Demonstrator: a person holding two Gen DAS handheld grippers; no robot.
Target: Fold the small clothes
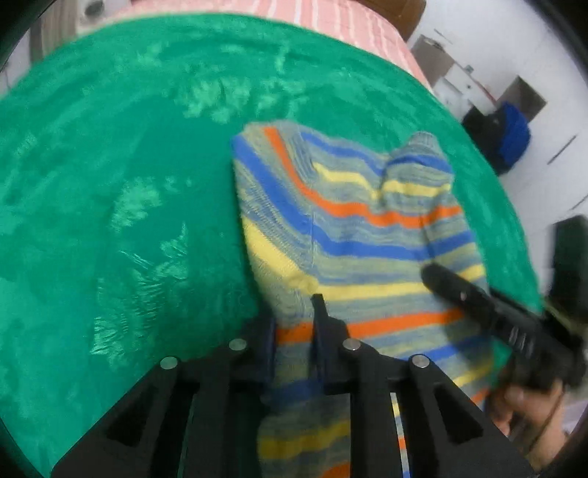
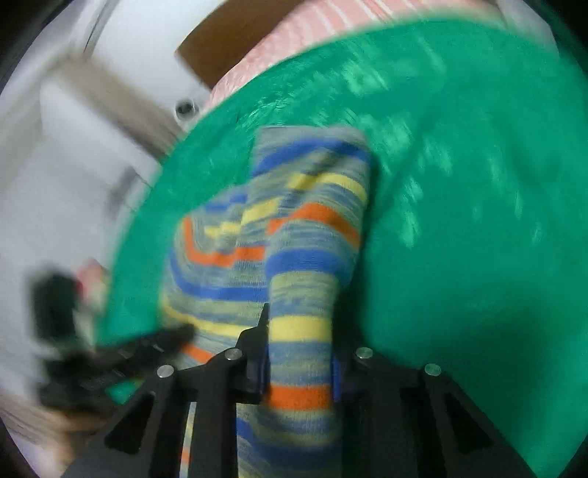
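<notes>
A small knitted garment [image 1: 352, 235] striped in blue, orange, yellow and grey lies partly folded on a green cloth [image 1: 121, 154]. My left gripper [image 1: 294, 331] is shut on the garment's near left edge, with cloth running between its fingers. My right gripper [image 2: 299, 349] is shut on the garment's near right part [image 2: 301, 323], which hangs through its jaws. The right gripper also shows in the left wrist view [image 1: 488, 312], lying over the garment's right side. The left gripper shows blurred in the right wrist view [image 2: 147, 345]. Both views are motion-blurred.
The green cloth [image 2: 459, 220] covers a pink striped bed or table [image 1: 330, 18]. Its edge runs close to the right of the garment. A dark and blue bag [image 1: 503, 136] and white furniture stand on the floor beyond. A hand [image 1: 525, 404] holds the right gripper.
</notes>
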